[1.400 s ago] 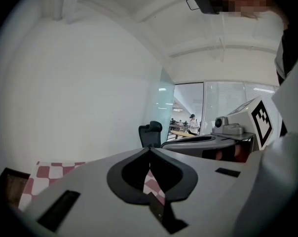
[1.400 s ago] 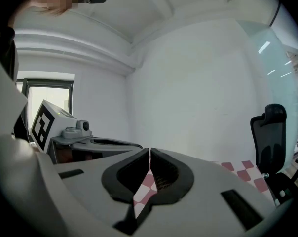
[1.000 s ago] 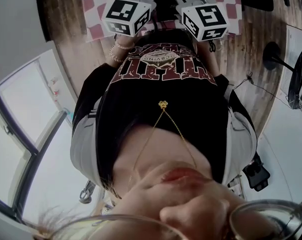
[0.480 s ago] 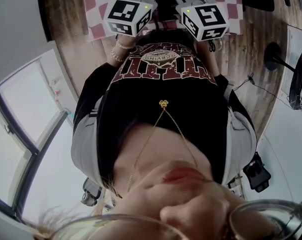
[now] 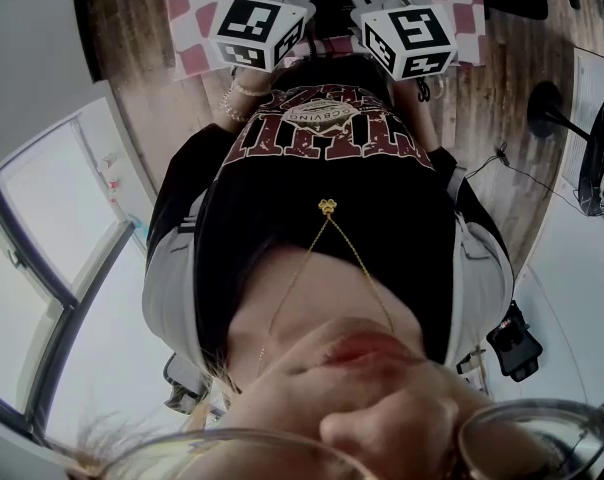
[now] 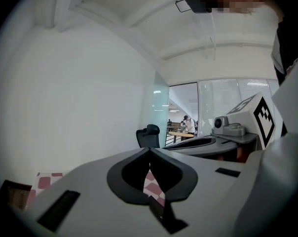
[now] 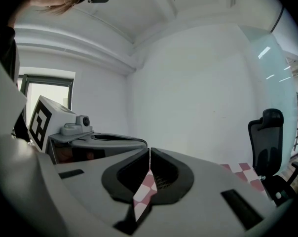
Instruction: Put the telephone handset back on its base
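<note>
The left gripper's (image 6: 149, 151) fingers (image 6: 129, 174) are pressed together on nothing, as are the right gripper's (image 7: 149, 152). A checked cloth (image 7: 145, 191) is glimpsed past both. Both are held side by side before the person's shirt (image 5: 332, 138). The handset's place cannot be told.

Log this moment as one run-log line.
left gripper: shut, empty | right gripper: shut, empty | handset, base: not in view | over checked cloth

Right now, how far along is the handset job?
Done: cannot tell; neither handset nor base shows in any view. In hand: nothing; left tongs and right tongs are both shut, empty, side by side over the checkered cloth. Left: find them and confirm the handset is seated.
</note>
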{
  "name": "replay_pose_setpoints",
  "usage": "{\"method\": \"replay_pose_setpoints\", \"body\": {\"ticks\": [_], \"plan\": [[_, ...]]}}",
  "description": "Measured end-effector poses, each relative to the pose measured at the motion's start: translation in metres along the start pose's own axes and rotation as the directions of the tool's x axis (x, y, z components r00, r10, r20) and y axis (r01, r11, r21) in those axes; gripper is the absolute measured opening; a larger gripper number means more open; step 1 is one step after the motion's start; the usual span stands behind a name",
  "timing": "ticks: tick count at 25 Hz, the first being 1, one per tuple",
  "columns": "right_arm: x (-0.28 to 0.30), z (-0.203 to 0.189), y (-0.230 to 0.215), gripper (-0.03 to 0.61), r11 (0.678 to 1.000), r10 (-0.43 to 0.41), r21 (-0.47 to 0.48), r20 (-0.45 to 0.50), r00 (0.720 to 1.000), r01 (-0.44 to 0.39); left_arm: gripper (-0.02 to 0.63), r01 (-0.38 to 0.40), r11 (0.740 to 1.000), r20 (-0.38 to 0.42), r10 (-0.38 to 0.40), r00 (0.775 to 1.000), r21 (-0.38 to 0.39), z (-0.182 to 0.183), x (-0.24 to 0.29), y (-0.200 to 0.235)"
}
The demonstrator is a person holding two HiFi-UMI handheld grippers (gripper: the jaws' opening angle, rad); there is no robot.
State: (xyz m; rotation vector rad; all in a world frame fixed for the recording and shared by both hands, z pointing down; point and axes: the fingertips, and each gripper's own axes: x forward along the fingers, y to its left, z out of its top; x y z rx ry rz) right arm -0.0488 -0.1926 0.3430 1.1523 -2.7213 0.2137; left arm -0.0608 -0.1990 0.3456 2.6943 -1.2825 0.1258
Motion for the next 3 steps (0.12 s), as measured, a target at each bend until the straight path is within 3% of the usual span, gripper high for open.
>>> {"method": "replay_pose_setpoints", "body": {"ticks": [3], "plan": [[-0.0011,-0.0016,0.0007,0.023,1.0,0.001,0.0,-0.005,1.0,-0.001,0.011,-0.003,1.0,-0.001,0.003,1.0,-0.005,-0.0012,-0.0008,-0.0007]]}}
